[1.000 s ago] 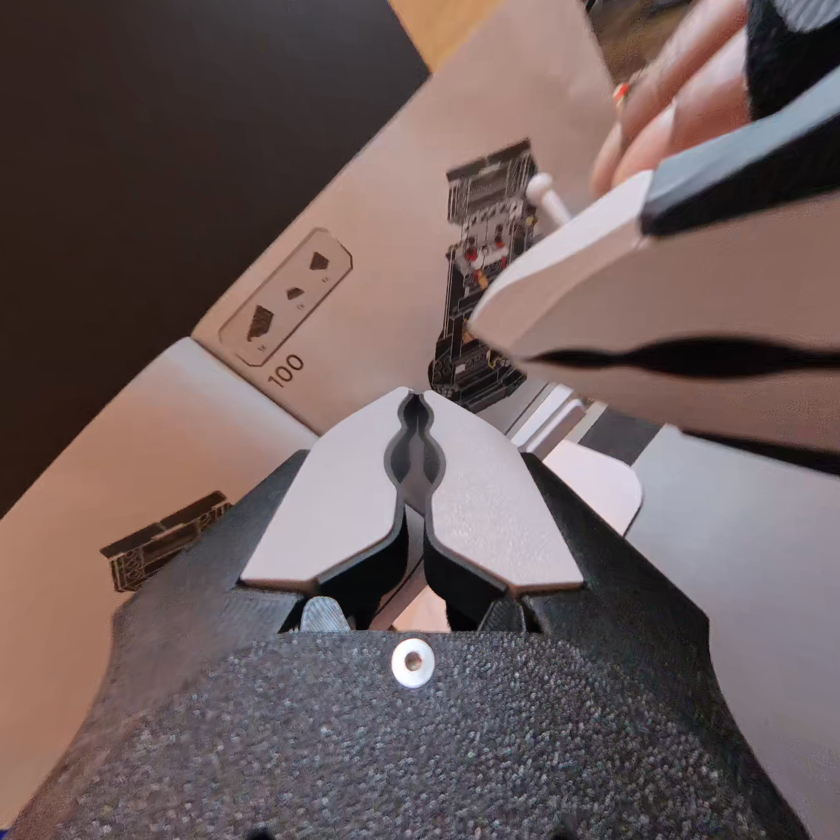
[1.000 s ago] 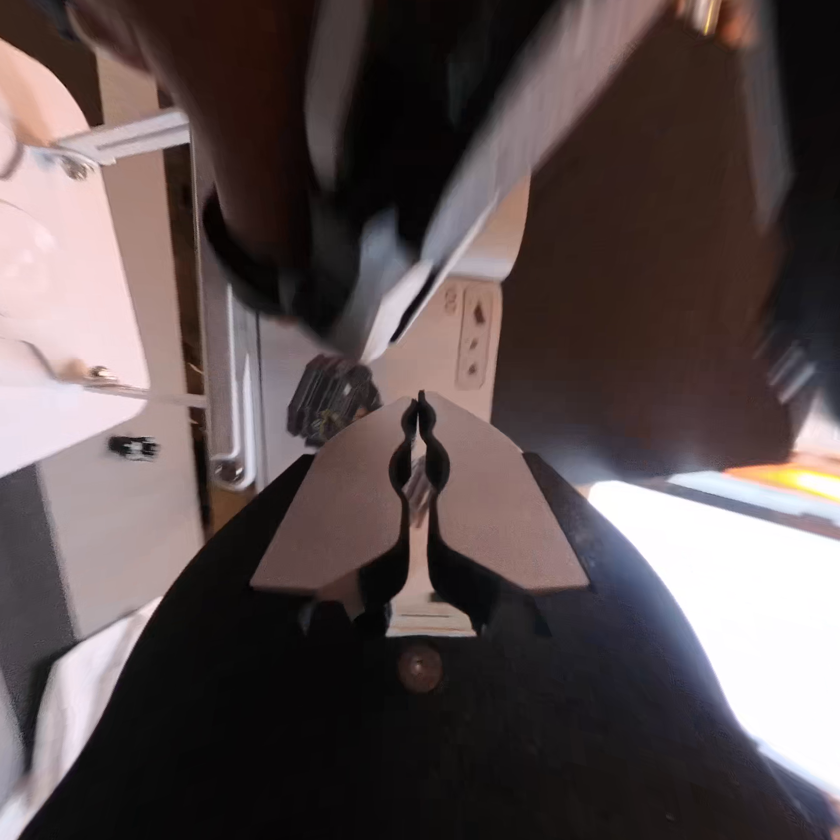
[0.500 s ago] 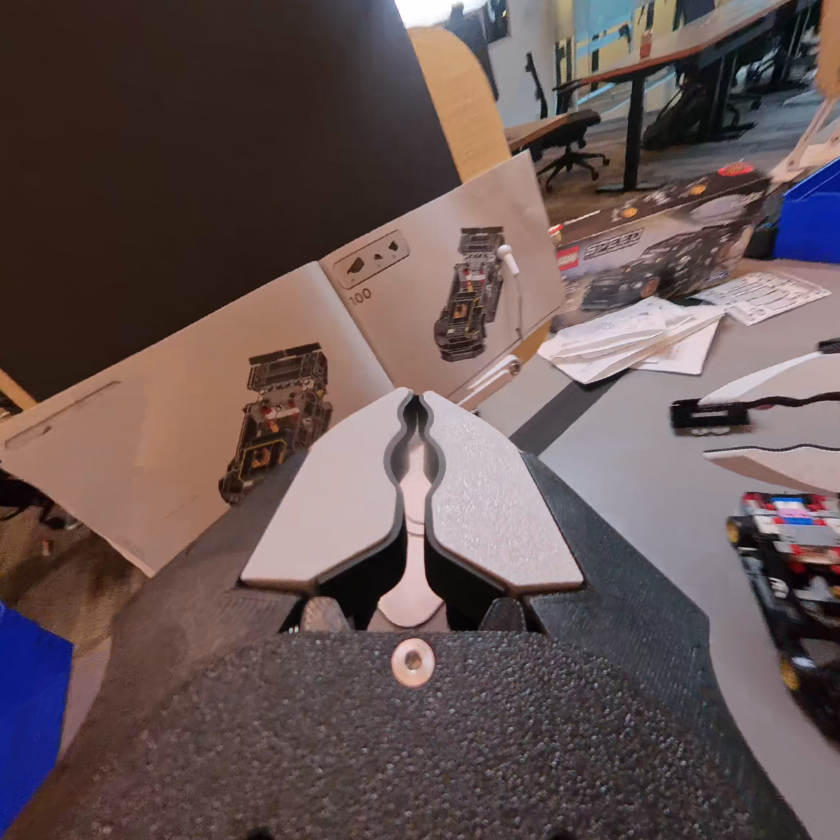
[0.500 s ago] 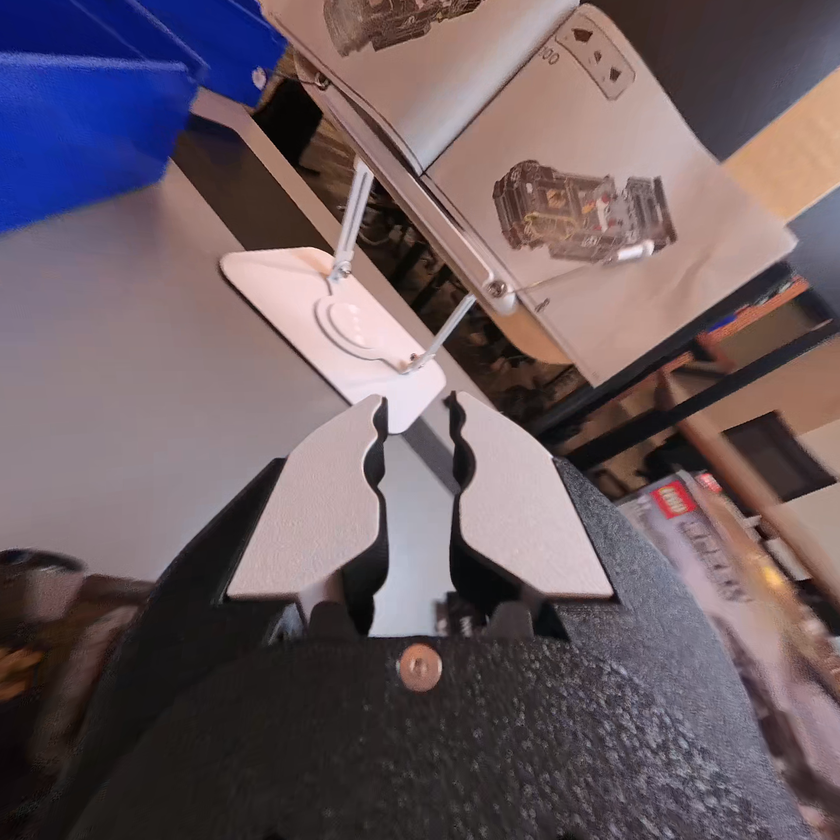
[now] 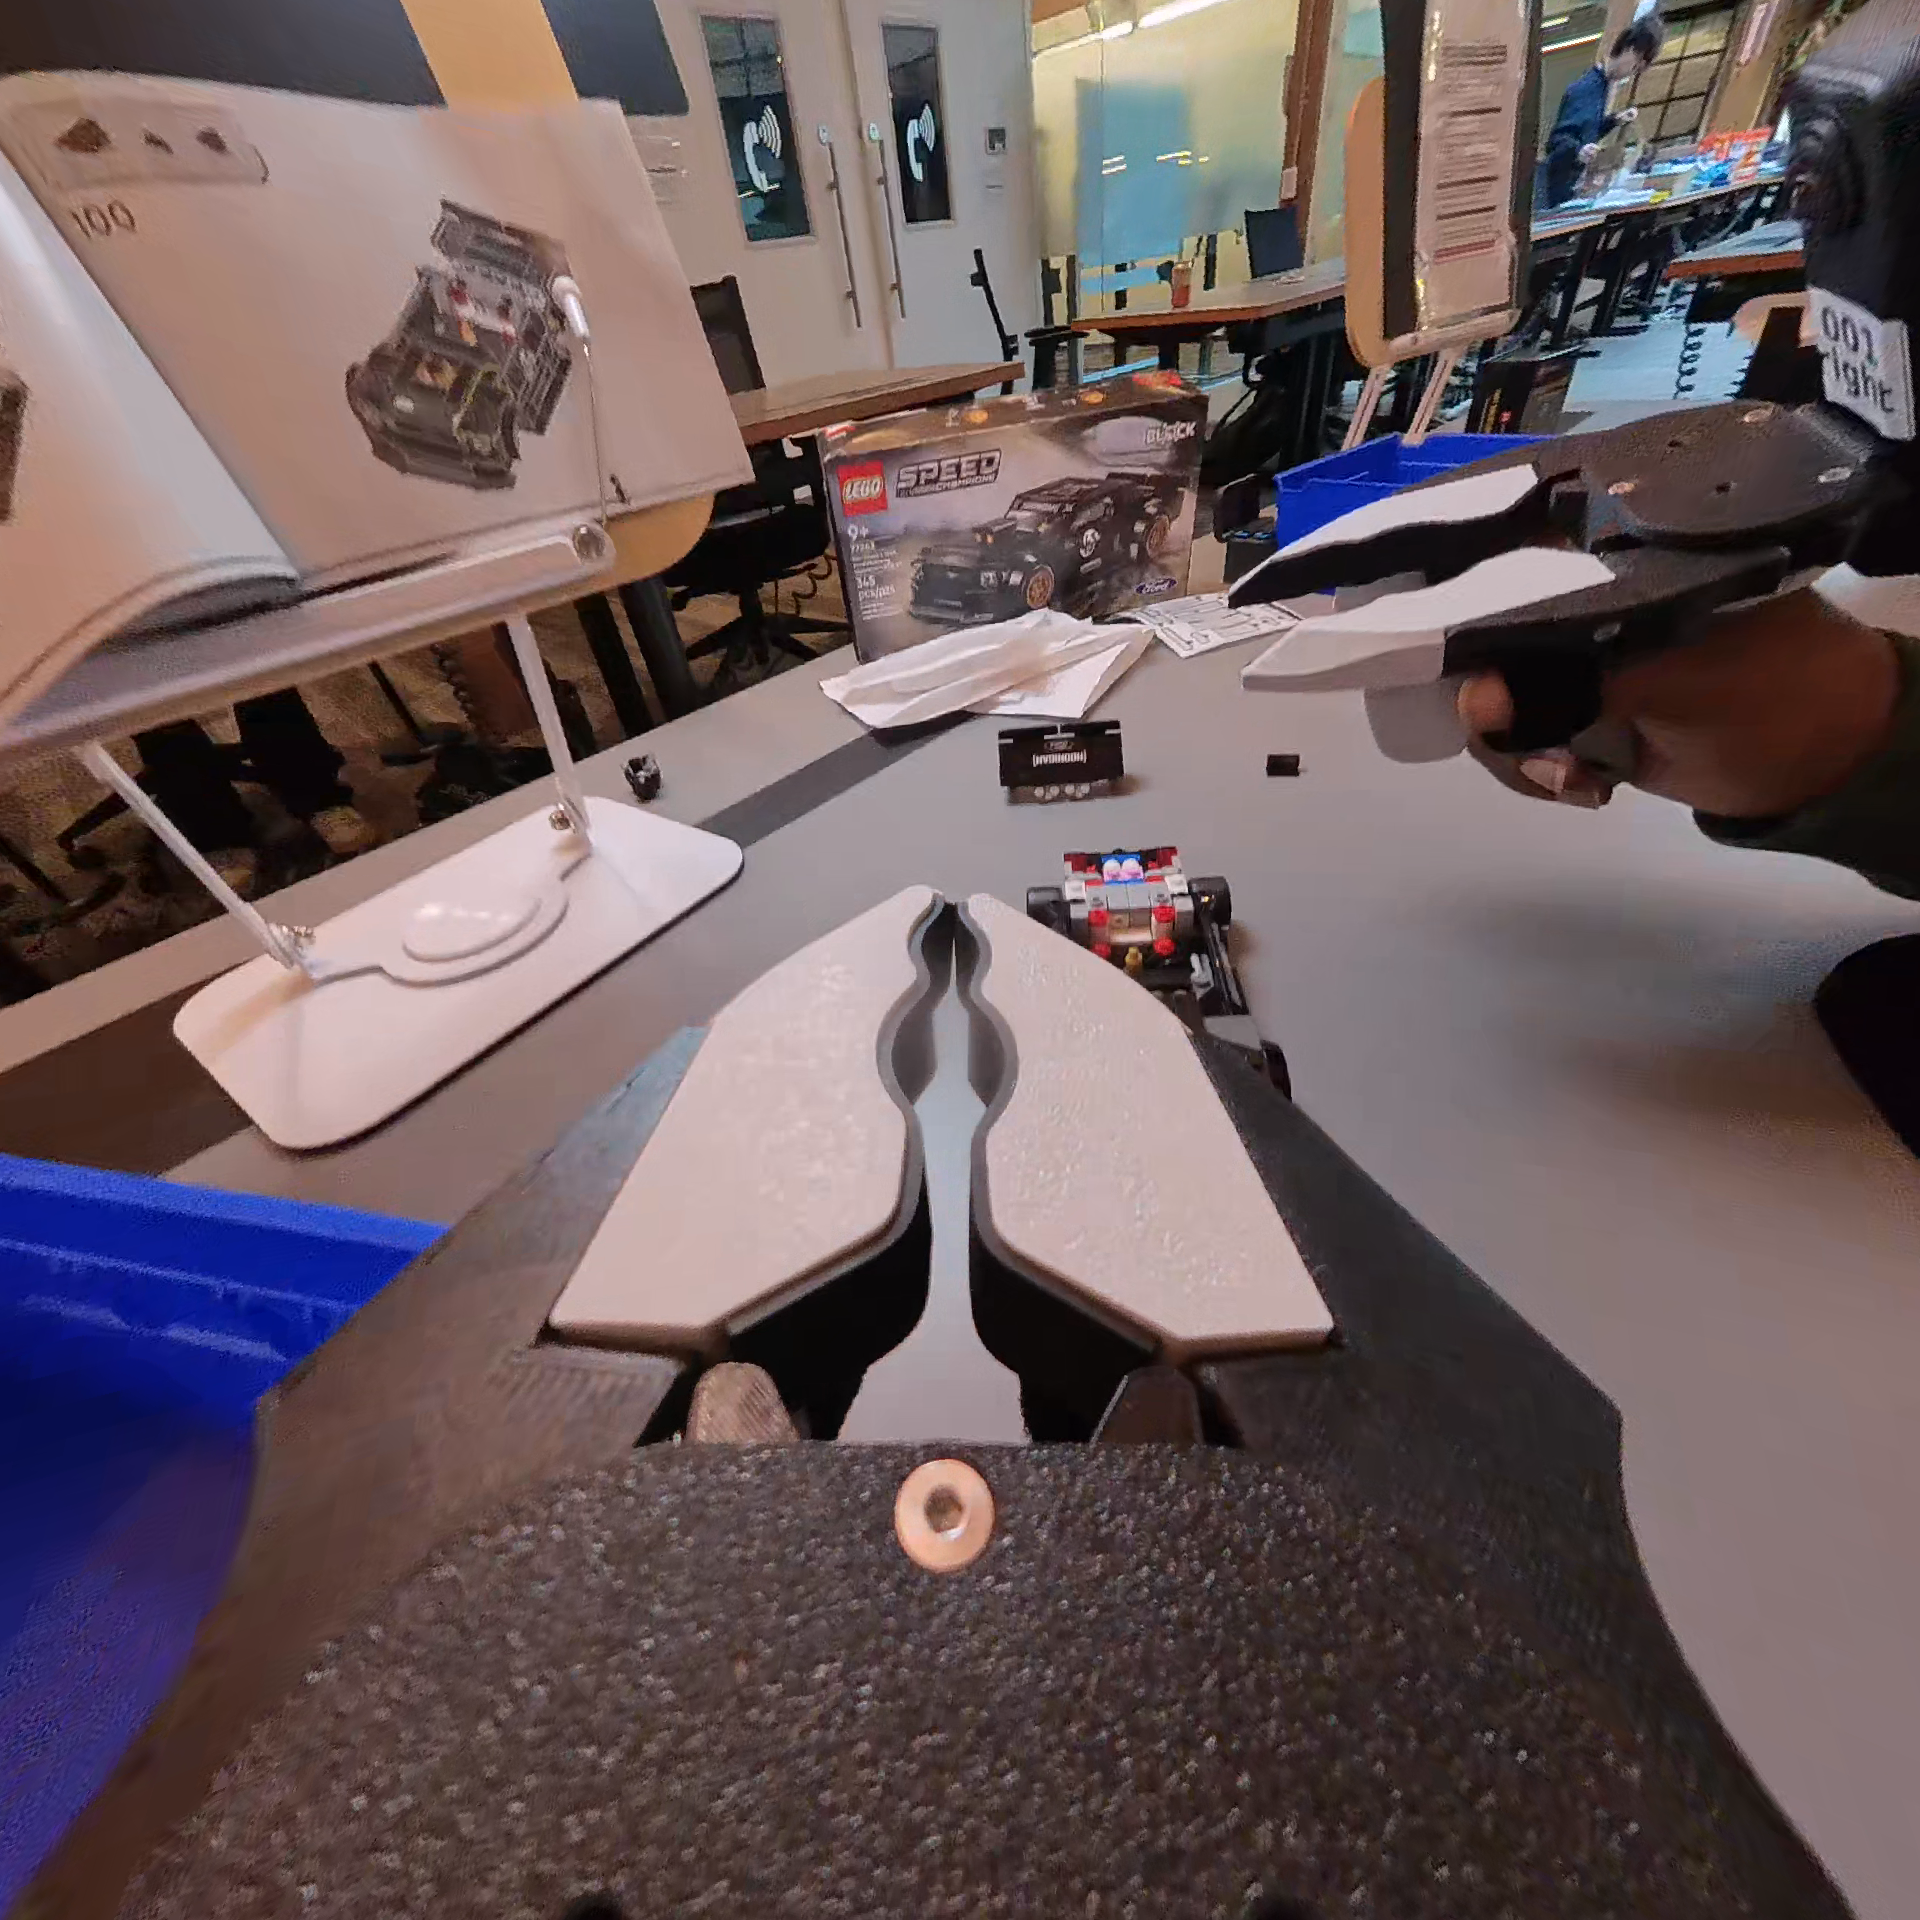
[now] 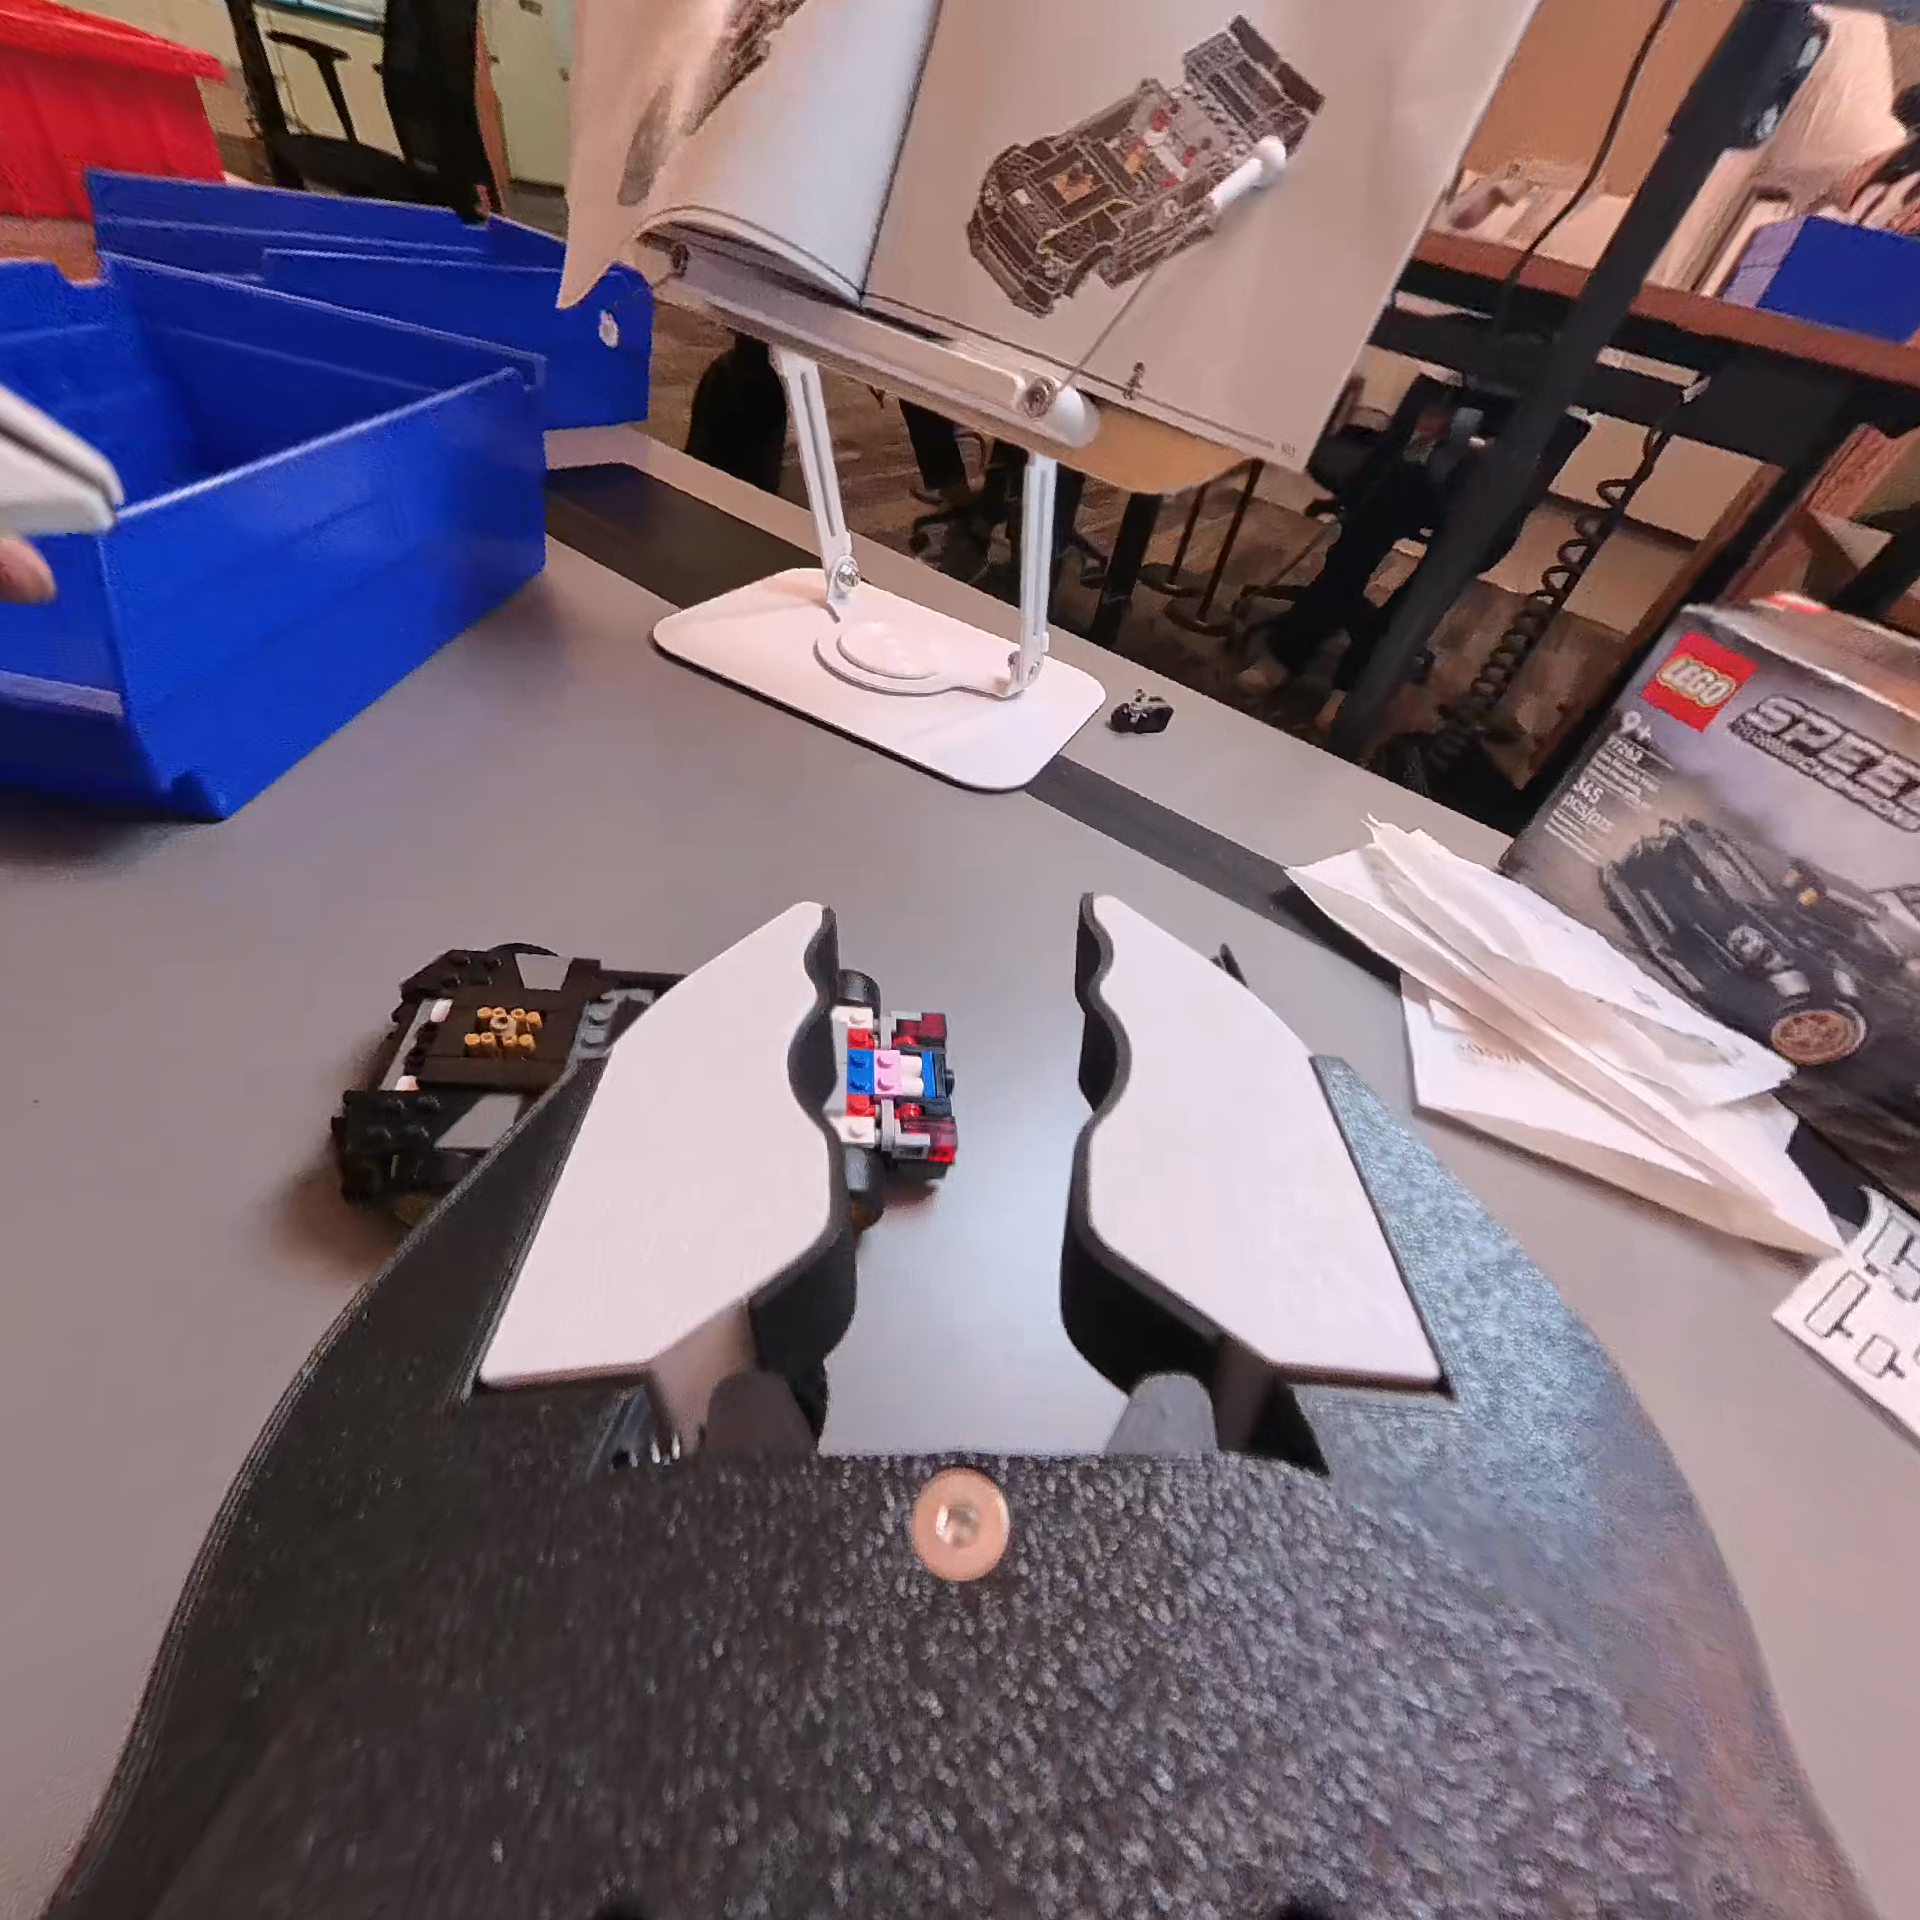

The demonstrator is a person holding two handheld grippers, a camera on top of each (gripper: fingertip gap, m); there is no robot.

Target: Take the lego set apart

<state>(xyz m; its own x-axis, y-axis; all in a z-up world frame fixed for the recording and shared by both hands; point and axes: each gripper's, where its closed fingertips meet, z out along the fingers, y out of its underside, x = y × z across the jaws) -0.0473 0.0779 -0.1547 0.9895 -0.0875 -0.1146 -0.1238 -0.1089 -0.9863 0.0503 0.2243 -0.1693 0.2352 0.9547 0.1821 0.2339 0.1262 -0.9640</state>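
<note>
You are holding the right gripper [image 6: 951, 1023] with its jaws apart above the lego car [image 6: 665, 1060] on the table [image 6: 312, 883]; the left gripper [image 5: 951, 920], jaws together and apparently empty, is waiting beside. Come down slowly on one small piece.

Each gripper [image 5: 954, 914] [image 6: 954, 935] has a textured black body, pale wavy-edged fingers, one silver screw.

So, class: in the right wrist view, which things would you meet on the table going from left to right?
Blue bin → black lego car → white book stand → small black lego piece → paper bags → lego box.
</note>
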